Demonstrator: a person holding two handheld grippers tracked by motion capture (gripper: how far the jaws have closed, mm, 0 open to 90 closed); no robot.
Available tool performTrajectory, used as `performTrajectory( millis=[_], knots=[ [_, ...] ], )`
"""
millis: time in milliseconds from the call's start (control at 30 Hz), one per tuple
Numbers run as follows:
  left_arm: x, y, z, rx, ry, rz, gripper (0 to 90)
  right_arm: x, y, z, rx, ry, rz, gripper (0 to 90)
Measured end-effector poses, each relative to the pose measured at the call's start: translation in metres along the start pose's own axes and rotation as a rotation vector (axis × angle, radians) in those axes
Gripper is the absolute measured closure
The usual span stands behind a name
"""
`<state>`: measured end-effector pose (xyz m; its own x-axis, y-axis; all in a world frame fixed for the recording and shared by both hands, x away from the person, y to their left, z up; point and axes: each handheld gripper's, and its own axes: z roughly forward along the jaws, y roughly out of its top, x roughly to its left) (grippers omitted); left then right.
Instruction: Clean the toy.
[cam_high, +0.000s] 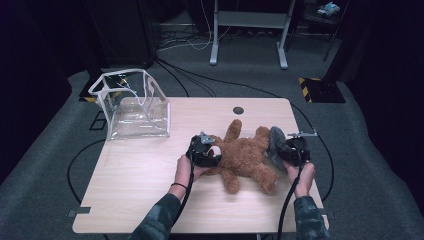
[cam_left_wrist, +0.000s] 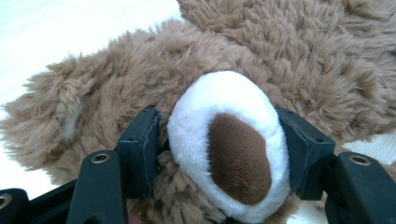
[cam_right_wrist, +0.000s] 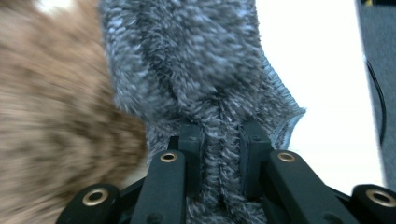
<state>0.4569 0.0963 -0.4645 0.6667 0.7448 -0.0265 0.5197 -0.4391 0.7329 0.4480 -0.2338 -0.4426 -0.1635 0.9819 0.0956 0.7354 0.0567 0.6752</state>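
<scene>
A brown teddy bear (cam_high: 247, 157) lies sprawled on the bench (cam_high: 140, 190), right of its middle and nearer the right edge than the left, with a grey fuzzy garment (cam_high: 276, 145) bunched against its side toward the right edge. The left gripper (cam_high: 204, 149) has its jaws clamped on the bear's white muzzle (cam_left_wrist: 226, 140), one pad on each side of the brown nose patch. The right gripper (cam_high: 295, 150) has its jaws pinched nearly together on a fold of the grey fabric (cam_right_wrist: 219, 93).

The step in hand looks like pulling the garment along the bear while the head is held steady. To do it well, the left grip should stay firm on the muzzle without twisting, since plush slides easily. The right hand should draw the fold along the body rather than straight up, so the fabric does not slip from the narrow pinch. A hem edge shows at the right of the right gripper view; catching more of it would give a surer hold.

The bear's long axis runs roughly from the left edge toward the right edge, slanting slightly toward the front edge. Its head points left, toward the left gripper, and its limbs are splayed toward the far and near edges. A clear plastic bag (cam_high: 135, 107) stands open at the far left corner, well apart.
</scene>
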Motion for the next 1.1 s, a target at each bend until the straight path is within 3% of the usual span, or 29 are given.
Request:
performTrajectory(
  millis=[100,233,333,433,567,767,933,1100],
  knots=[
    [-0.001,0.000,0.000,-0.006,0.003,-0.008,37.8,0.006,0.004,-0.023,-0.046,0.052,-0.028,75.3],
    [-0.001,0.000,0.001,-0.007,0.004,-0.011,37.8,0.028,0.006,-0.040,-0.067,0.133,-0.083,75.2],
    [-0.002,0.000,0.000,-0.004,0.011,-0.012,37.8,0.048,0.001,-0.034,-0.030,0.160,-0.136,75.2],
    [-0.003,0.000,0.000,-0.001,0.017,-0.004,37.8,0.059,-0.009,-0.021,0.017,0.119,-0.171,75.2],
    [-0.003,0.000,0.000,-0.004,0.016,-0.008,37.8,0.050,-0.023,-0.016,0.057,0.065,-0.171,75.3],
    [-0.002,0.000,0.000,0.000,0.015,-0.001,37.8,0.019,-0.051,-0.013,0.154,0.034,-0.140,75.3],
    [-0.003,0.000,0.001,-0.004,0.018,-0.009,37.8,0.014,-0.040,-0.034,0.064,0.056,-0.114,75.2],
    [-0.003,0.001,0.000,0.007,0.017,-0.001,37.8,0.037,-0.014,-0.048,-0.015,0.121,-0.134,75.0]
  ],
)
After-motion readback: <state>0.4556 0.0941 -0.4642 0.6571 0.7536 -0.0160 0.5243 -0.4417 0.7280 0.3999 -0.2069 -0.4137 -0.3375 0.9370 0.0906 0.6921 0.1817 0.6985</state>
